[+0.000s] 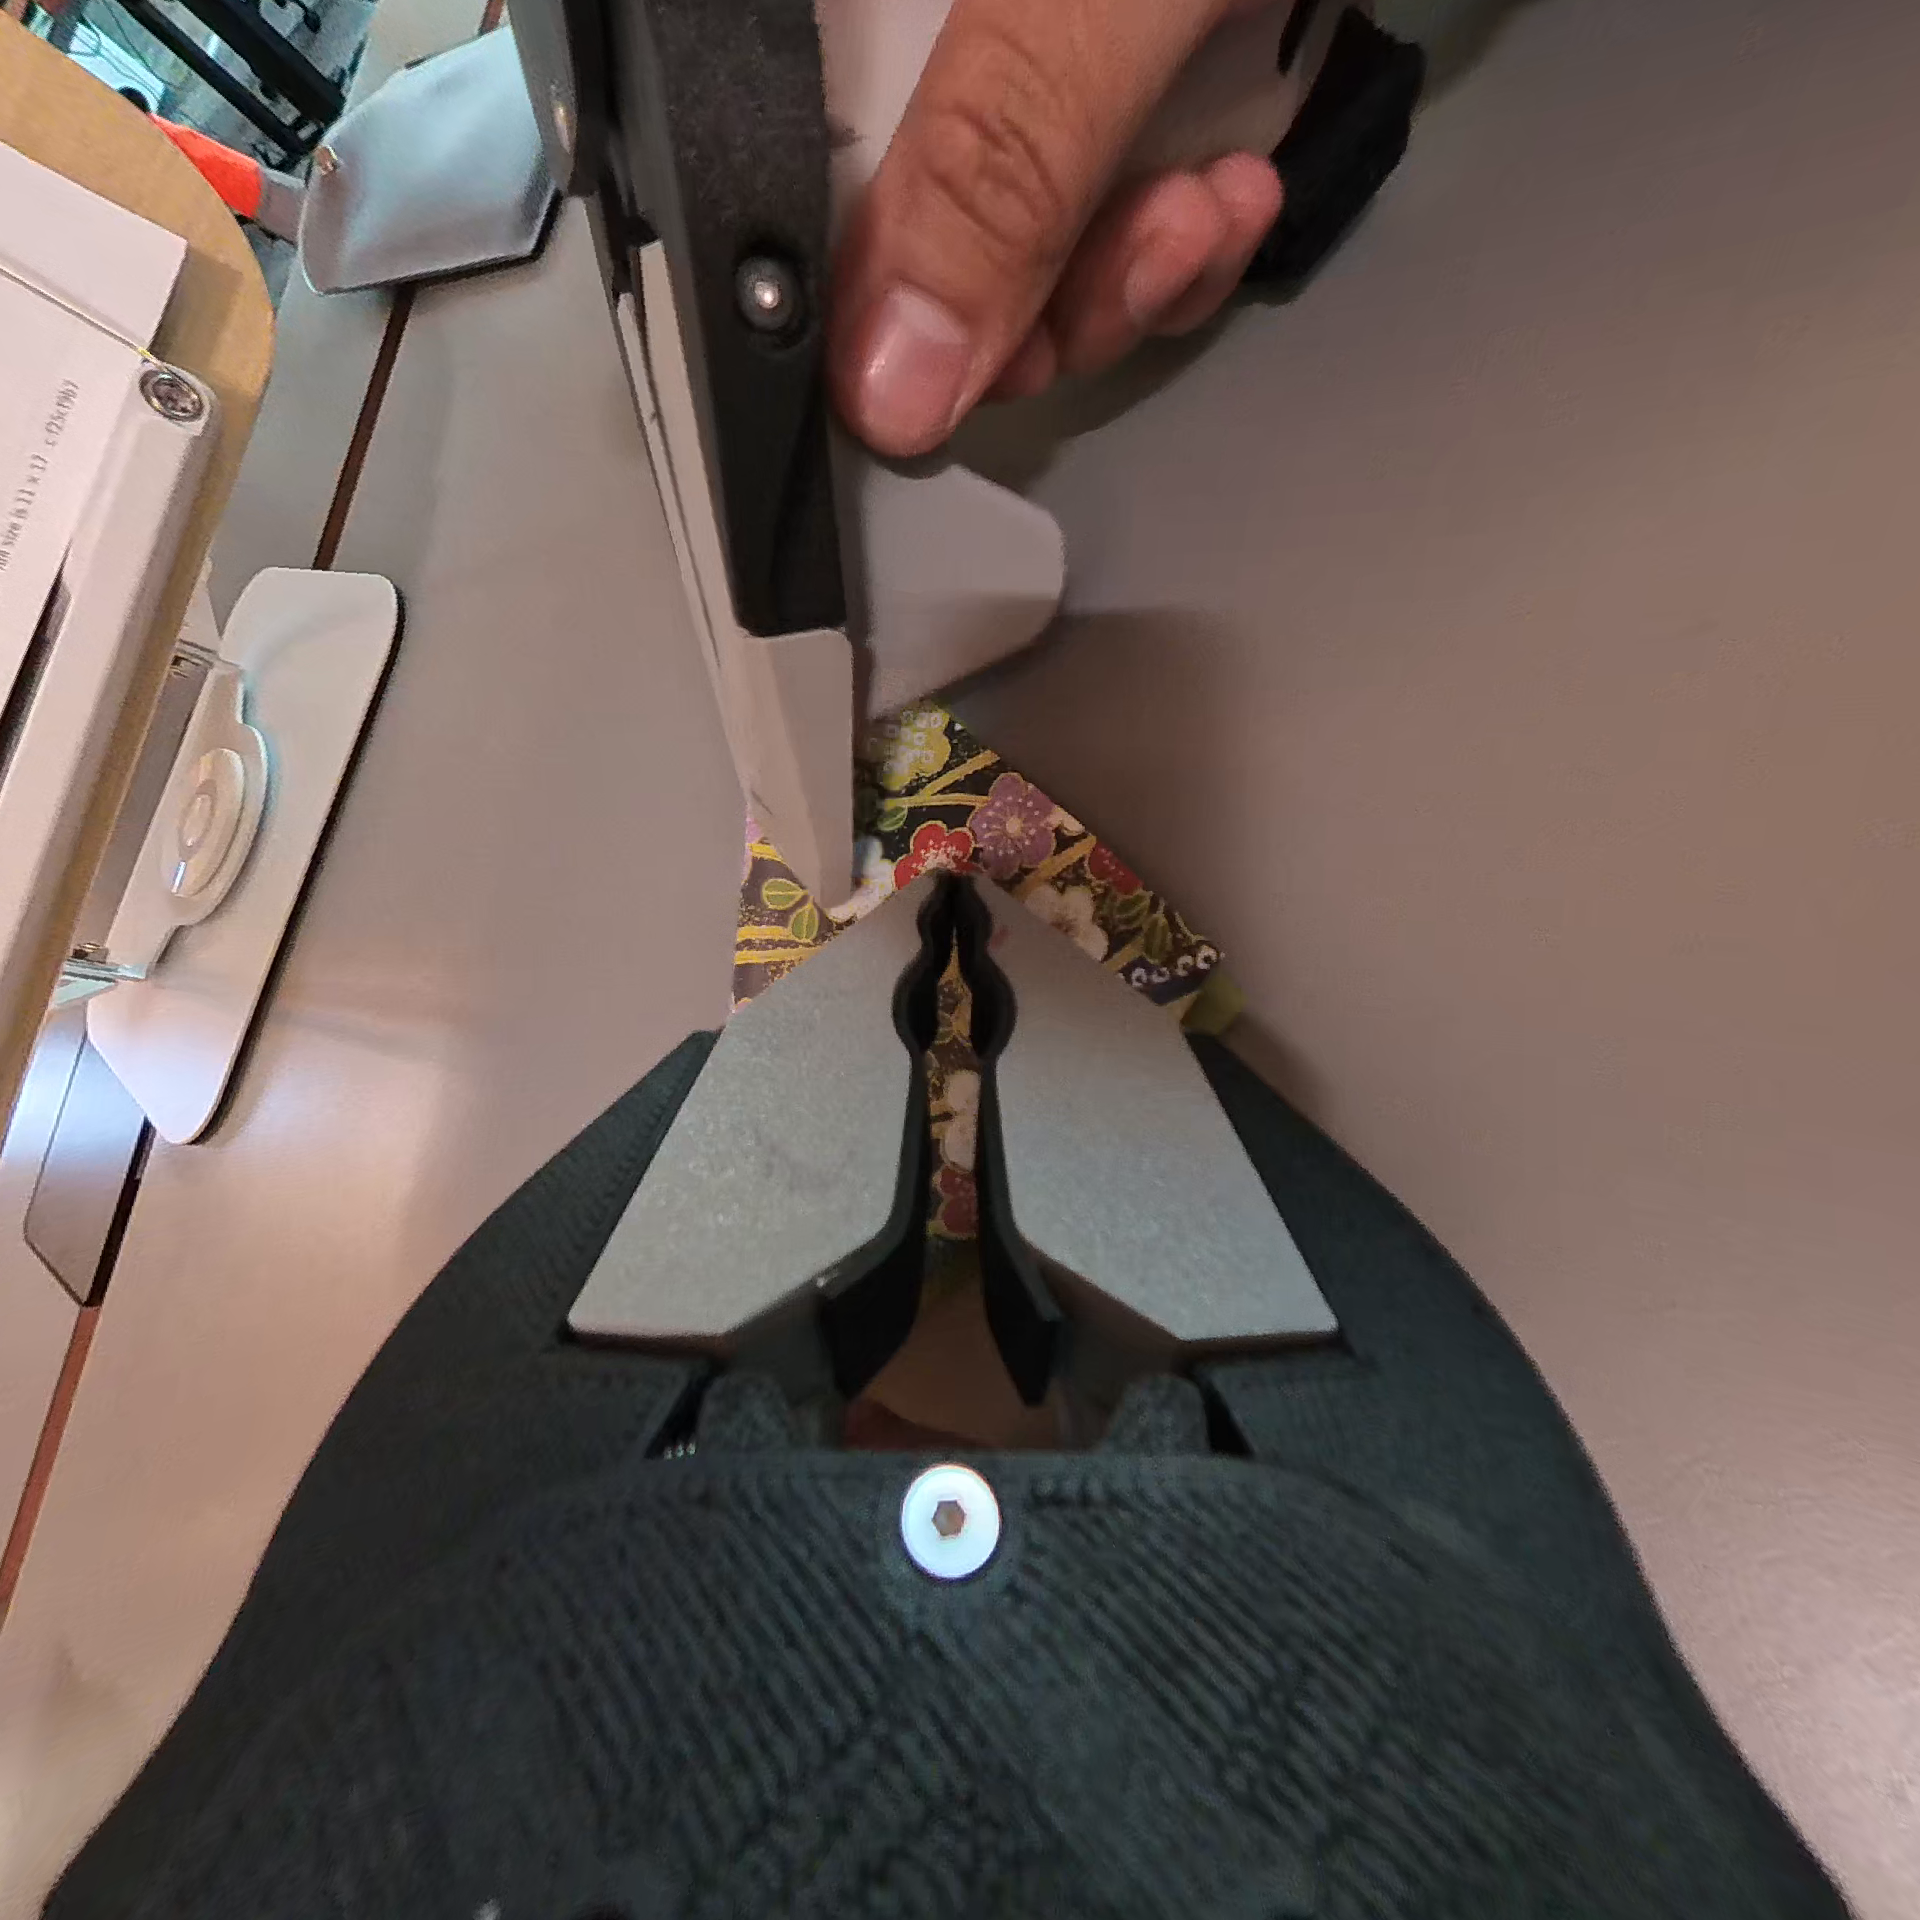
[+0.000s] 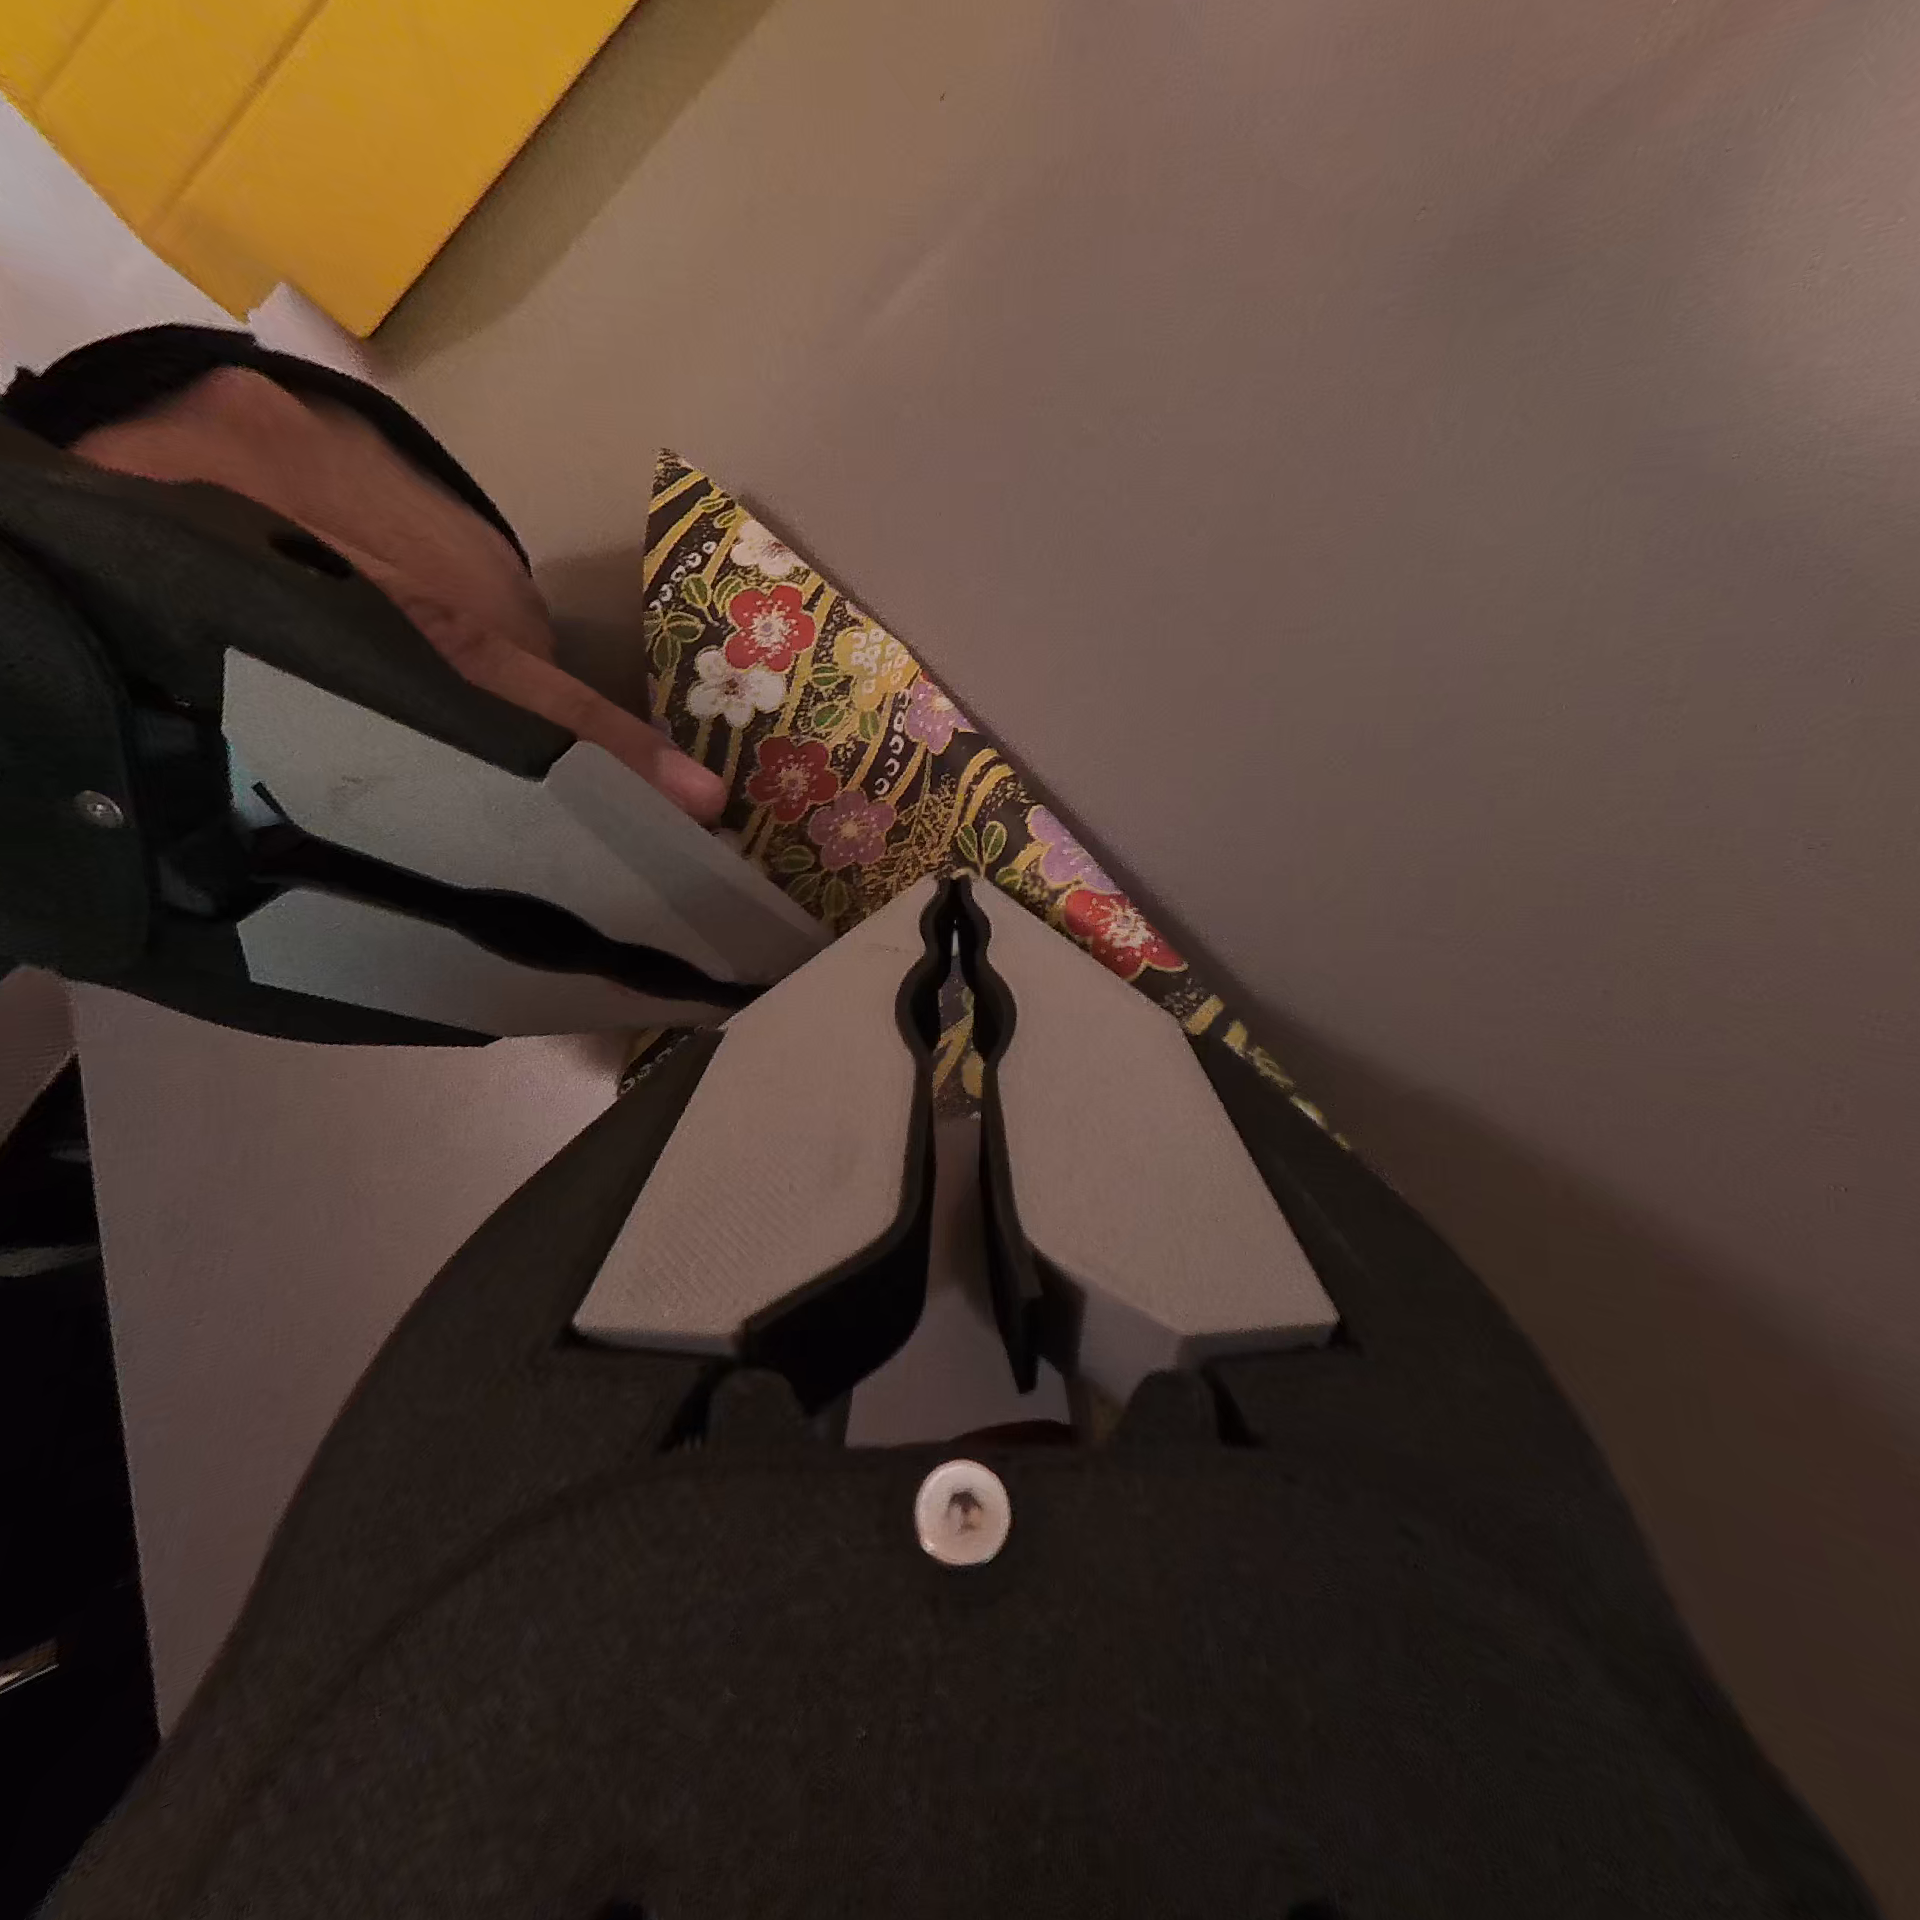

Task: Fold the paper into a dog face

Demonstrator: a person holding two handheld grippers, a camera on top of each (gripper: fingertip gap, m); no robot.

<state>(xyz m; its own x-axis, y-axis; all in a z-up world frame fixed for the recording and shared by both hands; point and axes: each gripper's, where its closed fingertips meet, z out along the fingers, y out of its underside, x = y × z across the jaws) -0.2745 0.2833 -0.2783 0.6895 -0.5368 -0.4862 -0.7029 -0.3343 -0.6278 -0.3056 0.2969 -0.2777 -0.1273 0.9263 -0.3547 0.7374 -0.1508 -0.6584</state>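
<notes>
A folded paper [image 2: 810, 727] with a dark floral print lies flat on the grey table [image 2: 1351, 520] as a triangle. It also shows in the left wrist view [image 1: 1013, 821], mostly hidden by both grippers. My left gripper [image 1: 954, 888] is shut, its tips resting on the paper. My right gripper [image 2: 956, 885] is shut too, with its tips on the paper near its long edge. The two grippers' tips almost meet: the right gripper [image 1: 844, 810] comes down from above, and the left gripper [image 2: 779, 971] comes in from the left. A fingertip [image 2: 686, 779] touches the paper.
A hand [image 1: 987, 239] holds the right gripper. A white box [image 1: 62, 520] and a white metal bracket [image 1: 260, 831] stand at the table's left edge. A yellow sheet [image 2: 260, 135] lies at the far corner. Bare table [image 1: 1455, 727] stretches to the right.
</notes>
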